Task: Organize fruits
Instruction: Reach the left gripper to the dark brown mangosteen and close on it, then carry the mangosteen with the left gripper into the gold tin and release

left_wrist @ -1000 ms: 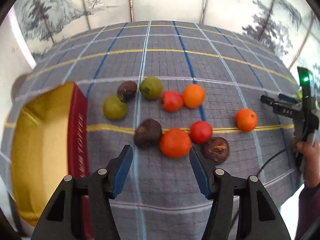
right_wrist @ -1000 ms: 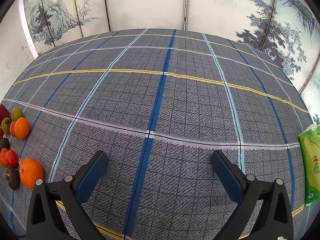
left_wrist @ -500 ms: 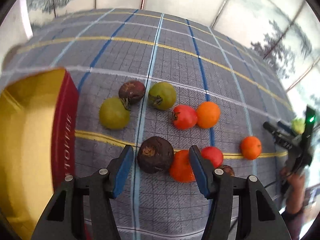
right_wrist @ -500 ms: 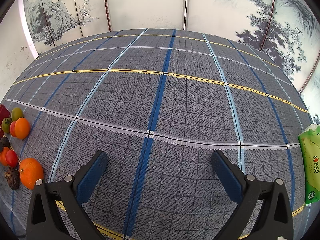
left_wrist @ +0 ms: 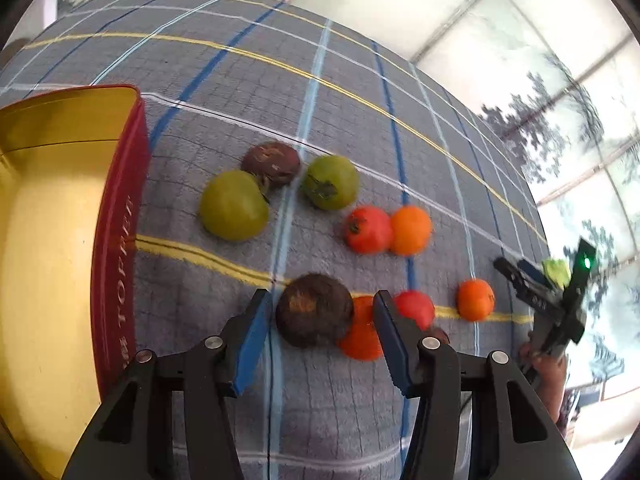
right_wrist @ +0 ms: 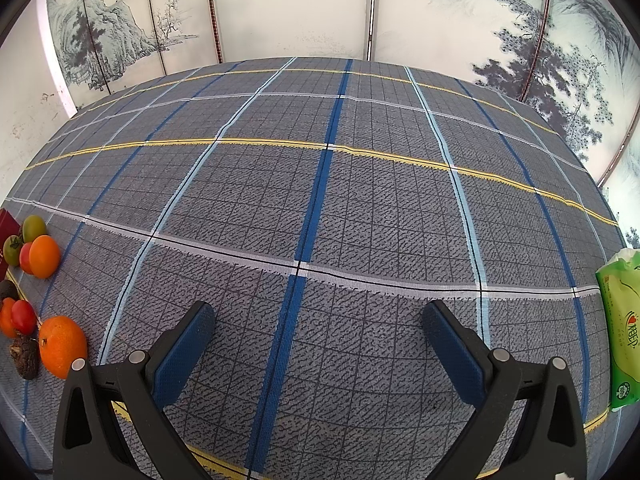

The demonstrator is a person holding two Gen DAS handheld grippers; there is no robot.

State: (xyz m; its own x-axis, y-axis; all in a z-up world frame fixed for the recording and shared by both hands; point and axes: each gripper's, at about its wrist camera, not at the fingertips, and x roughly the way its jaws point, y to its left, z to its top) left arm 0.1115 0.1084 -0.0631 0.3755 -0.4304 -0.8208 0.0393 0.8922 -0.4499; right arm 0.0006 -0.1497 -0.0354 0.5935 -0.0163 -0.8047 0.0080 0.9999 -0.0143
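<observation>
Several fruits lie on the plaid tablecloth. My left gripper [left_wrist: 320, 312] is open, its jaws on either side of a dark brown fruit [left_wrist: 314, 310] without closing on it. An orange-red fruit [left_wrist: 360, 334] sits just behind it, partly hidden. Two green fruits [left_wrist: 234, 205] [left_wrist: 330, 182], another brown fruit [left_wrist: 271, 159], a red tomato [left_wrist: 368, 229] and an orange [left_wrist: 411, 230] lie farther out. My right gripper [right_wrist: 318, 340] is open and empty over bare cloth; the fruits [right_wrist: 62, 346] show at its far left.
A red tin with a gold inside [left_wrist: 56, 240] stands at the left of the fruits. More fruit lies right: a red tomato [left_wrist: 414, 308] and an orange [left_wrist: 475, 299]. A green tissue pack [right_wrist: 622, 332] lies at the table's right edge.
My left gripper has moved forward and down, and the dark brown fruit now sits between its open jaws. The right gripper has not moved.
</observation>
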